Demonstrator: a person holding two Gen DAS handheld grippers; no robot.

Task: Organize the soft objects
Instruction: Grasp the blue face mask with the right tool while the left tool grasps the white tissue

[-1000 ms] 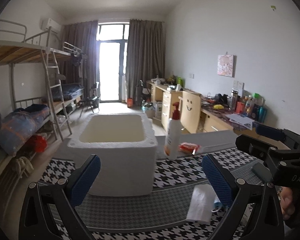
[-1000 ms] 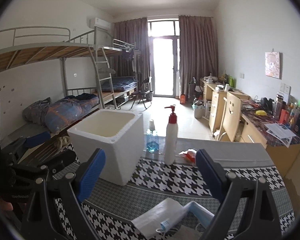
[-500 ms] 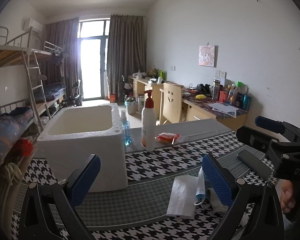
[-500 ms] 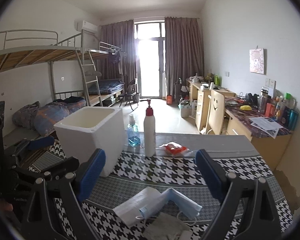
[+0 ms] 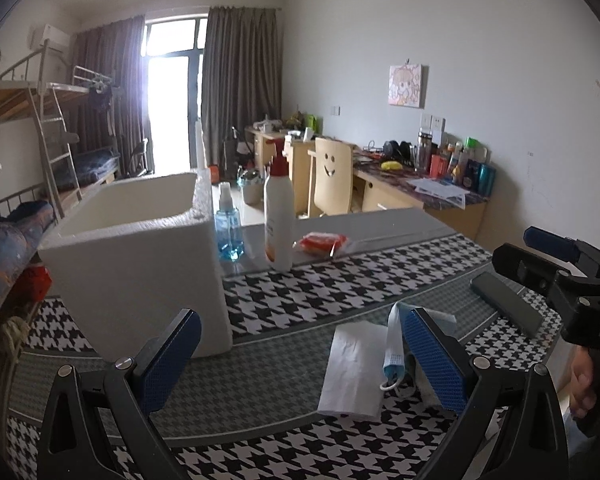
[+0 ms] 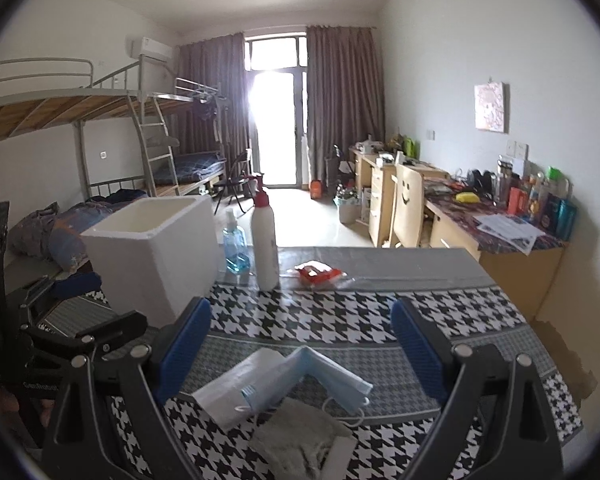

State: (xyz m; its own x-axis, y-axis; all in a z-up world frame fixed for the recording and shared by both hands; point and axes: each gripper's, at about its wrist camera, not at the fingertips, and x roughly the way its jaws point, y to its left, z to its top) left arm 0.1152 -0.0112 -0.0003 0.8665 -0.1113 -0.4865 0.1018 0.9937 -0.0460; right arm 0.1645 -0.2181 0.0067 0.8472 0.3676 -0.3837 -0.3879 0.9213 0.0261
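I had both tongs spread wide and gripping nothing above the houndstooth-patterned tabletop (image 6: 340, 320). Between the right tongs (image 6: 302, 354) lay the soft things: a folded light-blue face mask (image 6: 324, 376), a white paper tissue (image 6: 236, 388) partly beneath it, and a grey fuzzy cloth (image 6: 300, 440) nearest me. Through the left tongs (image 5: 300, 360) I saw the same tissue (image 5: 354, 372) and mask (image 5: 394, 354) just beside the right-hand blue pad. The white foam box (image 5: 140, 256) stood open at the left, with a blue spray bottle (image 5: 228, 228), white pump bottle (image 5: 278, 220) and red packet (image 5: 320, 242) beyond.
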